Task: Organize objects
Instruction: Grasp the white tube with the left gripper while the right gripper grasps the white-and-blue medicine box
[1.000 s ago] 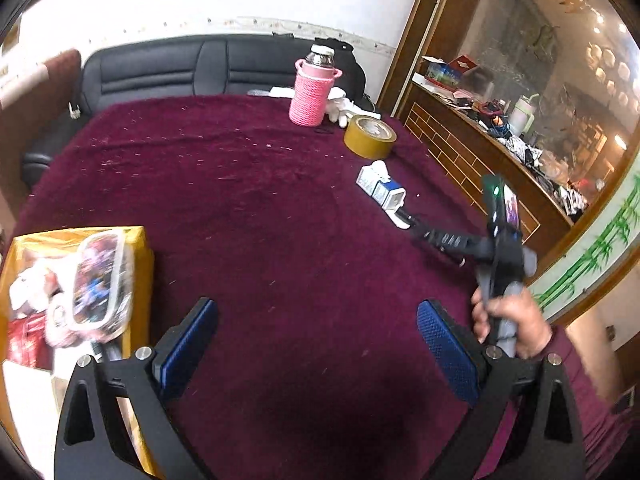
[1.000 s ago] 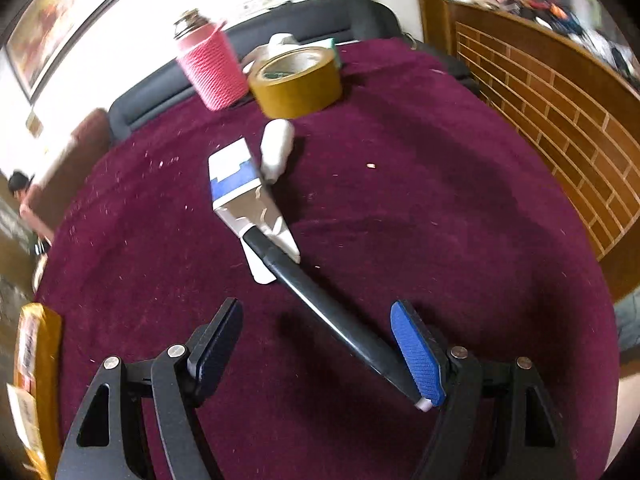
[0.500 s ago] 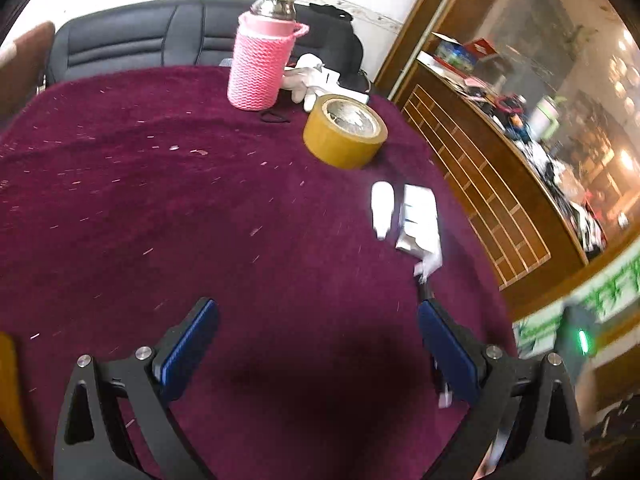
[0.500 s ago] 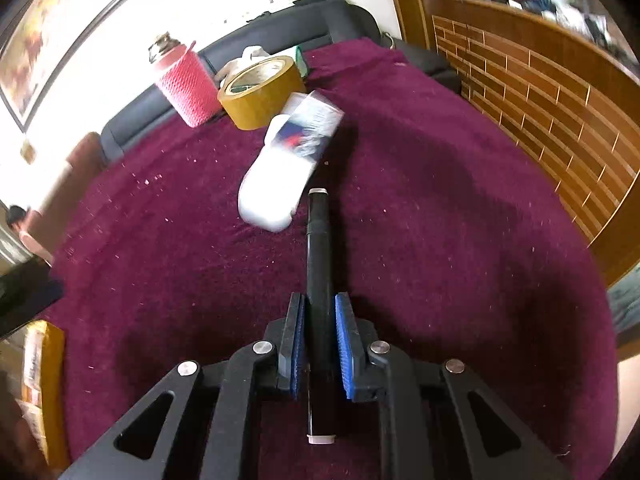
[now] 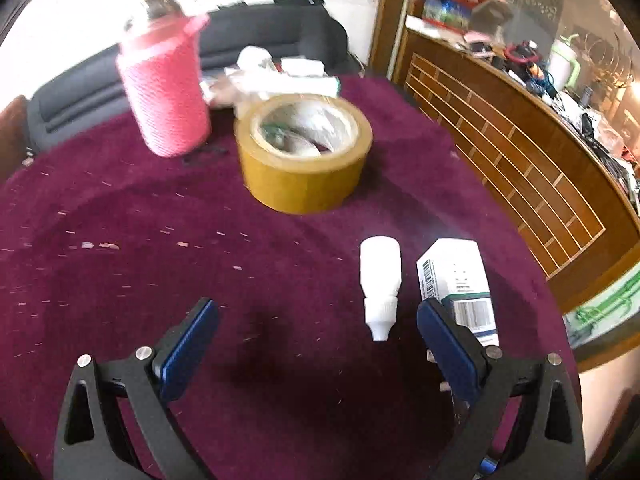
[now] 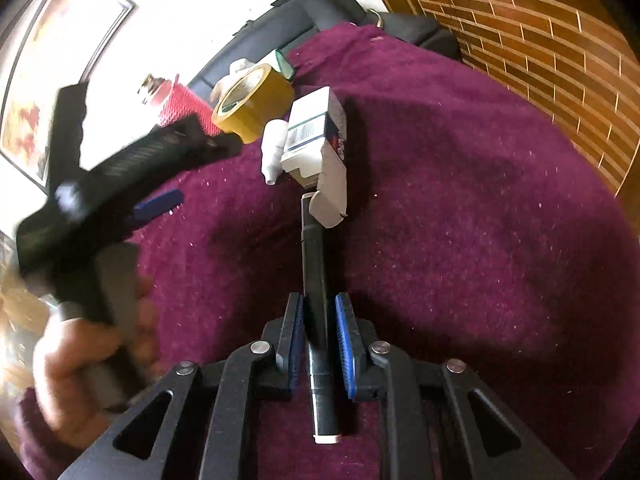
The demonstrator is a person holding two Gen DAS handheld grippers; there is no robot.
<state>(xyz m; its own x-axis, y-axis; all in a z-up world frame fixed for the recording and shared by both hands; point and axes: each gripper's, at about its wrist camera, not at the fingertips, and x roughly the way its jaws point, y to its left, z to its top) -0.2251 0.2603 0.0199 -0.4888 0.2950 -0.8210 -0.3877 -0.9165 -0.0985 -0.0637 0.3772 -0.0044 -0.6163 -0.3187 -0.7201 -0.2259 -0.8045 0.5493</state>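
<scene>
My right gripper (image 6: 318, 336) is shut on a black pen (image 6: 314, 272) that points away from me over the maroon cloth. The pen's far end sits under the flap of a white and blue carton (image 6: 316, 136). A small white dropper bottle (image 6: 274, 148) lies beside the carton. In the left wrist view my left gripper (image 5: 316, 308) is open just above the cloth. The bottle (image 5: 380, 276) lies between its fingers, close to the right one. The carton (image 5: 456, 276) lies just outside the right finger (image 5: 444, 336), which covers its near end.
A roll of brown tape (image 5: 304, 156) and a pink knitted flask (image 5: 168, 92) stand beyond the bottle. White clutter and a black sofa (image 5: 260, 40) lie at the far edge. A wooden counter (image 5: 520, 152) borders the table on the right. A hand (image 6: 80, 360) holds the left gripper's handle.
My right gripper closed on the pen and rolled with it. My left gripper swept right across the table, from the yellow bag side to the bottle and carton, and dropped lower.
</scene>
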